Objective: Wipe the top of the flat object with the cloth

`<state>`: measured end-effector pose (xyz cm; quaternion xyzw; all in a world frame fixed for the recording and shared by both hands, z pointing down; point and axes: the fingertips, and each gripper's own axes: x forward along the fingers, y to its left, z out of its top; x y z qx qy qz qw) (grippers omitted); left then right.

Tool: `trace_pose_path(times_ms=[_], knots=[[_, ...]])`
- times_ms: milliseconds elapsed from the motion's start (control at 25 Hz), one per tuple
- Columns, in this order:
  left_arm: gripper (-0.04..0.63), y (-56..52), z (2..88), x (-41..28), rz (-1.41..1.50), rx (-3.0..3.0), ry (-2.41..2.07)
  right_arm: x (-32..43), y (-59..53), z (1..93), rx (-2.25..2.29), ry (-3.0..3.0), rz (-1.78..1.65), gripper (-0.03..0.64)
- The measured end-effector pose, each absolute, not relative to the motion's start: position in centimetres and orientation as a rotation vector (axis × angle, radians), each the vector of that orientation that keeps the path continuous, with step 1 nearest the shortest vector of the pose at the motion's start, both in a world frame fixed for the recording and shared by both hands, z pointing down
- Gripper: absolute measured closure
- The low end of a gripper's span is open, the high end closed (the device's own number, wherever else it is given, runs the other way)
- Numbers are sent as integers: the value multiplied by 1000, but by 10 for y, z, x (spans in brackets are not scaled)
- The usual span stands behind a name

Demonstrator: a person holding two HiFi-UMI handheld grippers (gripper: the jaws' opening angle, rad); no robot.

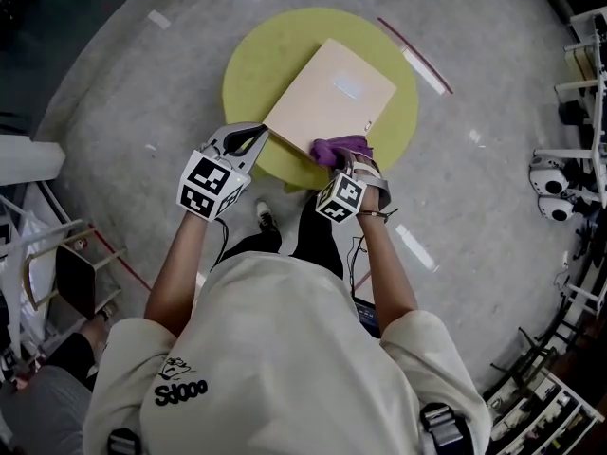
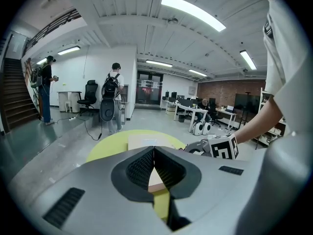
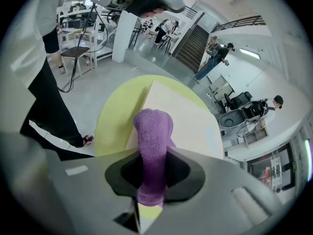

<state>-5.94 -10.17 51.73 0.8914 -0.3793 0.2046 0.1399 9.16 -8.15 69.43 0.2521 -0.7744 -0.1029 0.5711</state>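
Left gripper (image 1: 258, 138) jaws clamp the tan board (image 1: 327, 98) by its corner. Right gripper (image 1: 353, 164) jaws grip the purple cloth (image 1: 337, 148) on the board. The board's pale label is unreadable.

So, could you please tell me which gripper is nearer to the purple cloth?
Right. The right gripper is clamped on the purple cloth. The left gripper grips the near-left corner of the beige board, apart from the cloth.

- A flat beige board (image 1: 327, 98) lies on the round yellow table (image 1: 256, 74), over its middle and right.
- The left gripper (image 1: 254, 140) meets the board's corner at the table's near edge.
- The right gripper (image 1: 356, 159) holds a purple cloth (image 1: 337, 148) on the board, also near that edge.
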Motion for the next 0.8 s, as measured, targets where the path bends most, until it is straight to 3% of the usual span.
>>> trace_pose_path(times_ms=[800], knots=[[589, -169, 532, -17, 677, 2444, -1137, 182, -281, 688, 744, -1783, -233, 543]])
